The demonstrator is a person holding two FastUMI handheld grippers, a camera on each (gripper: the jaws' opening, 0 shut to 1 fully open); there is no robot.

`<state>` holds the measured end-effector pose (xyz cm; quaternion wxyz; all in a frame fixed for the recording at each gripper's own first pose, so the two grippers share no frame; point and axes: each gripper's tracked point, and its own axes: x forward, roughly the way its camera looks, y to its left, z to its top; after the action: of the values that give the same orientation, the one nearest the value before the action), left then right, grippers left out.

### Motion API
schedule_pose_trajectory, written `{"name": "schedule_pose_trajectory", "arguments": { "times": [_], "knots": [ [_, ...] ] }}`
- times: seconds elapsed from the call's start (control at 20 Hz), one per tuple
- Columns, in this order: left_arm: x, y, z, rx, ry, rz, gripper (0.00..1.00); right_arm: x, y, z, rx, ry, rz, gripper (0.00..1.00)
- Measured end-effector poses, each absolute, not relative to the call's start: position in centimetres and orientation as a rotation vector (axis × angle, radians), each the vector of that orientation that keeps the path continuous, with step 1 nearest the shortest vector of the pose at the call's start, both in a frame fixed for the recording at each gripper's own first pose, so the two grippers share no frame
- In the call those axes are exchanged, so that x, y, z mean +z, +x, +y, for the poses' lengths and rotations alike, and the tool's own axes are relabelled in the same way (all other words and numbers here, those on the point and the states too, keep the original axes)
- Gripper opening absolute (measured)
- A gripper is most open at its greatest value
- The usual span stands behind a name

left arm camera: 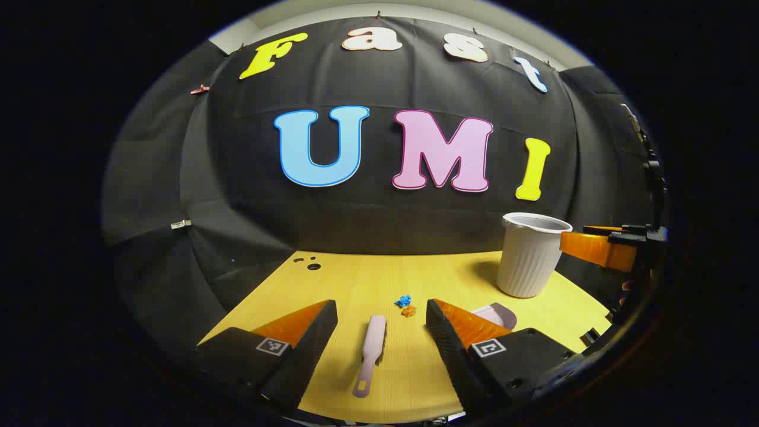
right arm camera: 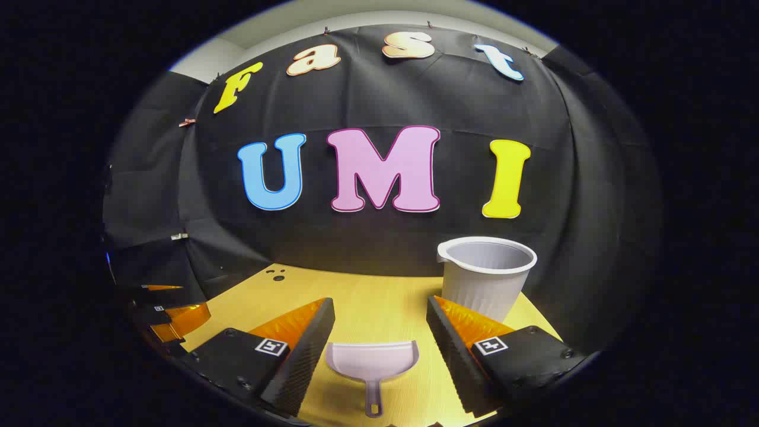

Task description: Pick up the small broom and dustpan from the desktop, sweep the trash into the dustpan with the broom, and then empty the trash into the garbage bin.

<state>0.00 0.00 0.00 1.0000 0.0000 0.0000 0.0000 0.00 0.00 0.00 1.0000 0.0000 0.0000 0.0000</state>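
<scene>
A small pale pink broom [left arm camera: 370, 353] lies flat on the yellow desktop [left arm camera: 356, 284], handle toward me, between the spread fingers of my left gripper [left arm camera: 381, 329], which is open and above it. Just beyond the brush head lie blue trash [left arm camera: 404, 300] and orange trash [left arm camera: 408, 311]. A pale dustpan [right arm camera: 372, 363] rests on the desktop [right arm camera: 367, 302] with its handle toward me, between the fingers of my open right gripper [right arm camera: 379, 329]. Part of the dustpan [left arm camera: 498, 314] shows past my left gripper's right finger. The white ribbed garbage bin [right arm camera: 485, 279] [left arm camera: 529, 254] stands at the back right.
The other gripper [left arm camera: 605, 246] shows at the right edge of the left gripper view, beside the bin, and the left one [right arm camera: 169, 311] at the left edge of the right gripper view. Small holes [left arm camera: 308, 264] mark the desktop's far left corner.
</scene>
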Motion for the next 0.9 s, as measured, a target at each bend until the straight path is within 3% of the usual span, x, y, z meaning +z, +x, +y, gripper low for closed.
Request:
{"name": "schedule_pose_trajectory", "arguments": {
  "times": [0.9],
  "knots": [
    [-2.2,1.9,1.4,-0.013,-0.046,0.091,0.96,-1.4,1.3,0.7,0.016,-0.006,0.046,0.98]
  ]
}}
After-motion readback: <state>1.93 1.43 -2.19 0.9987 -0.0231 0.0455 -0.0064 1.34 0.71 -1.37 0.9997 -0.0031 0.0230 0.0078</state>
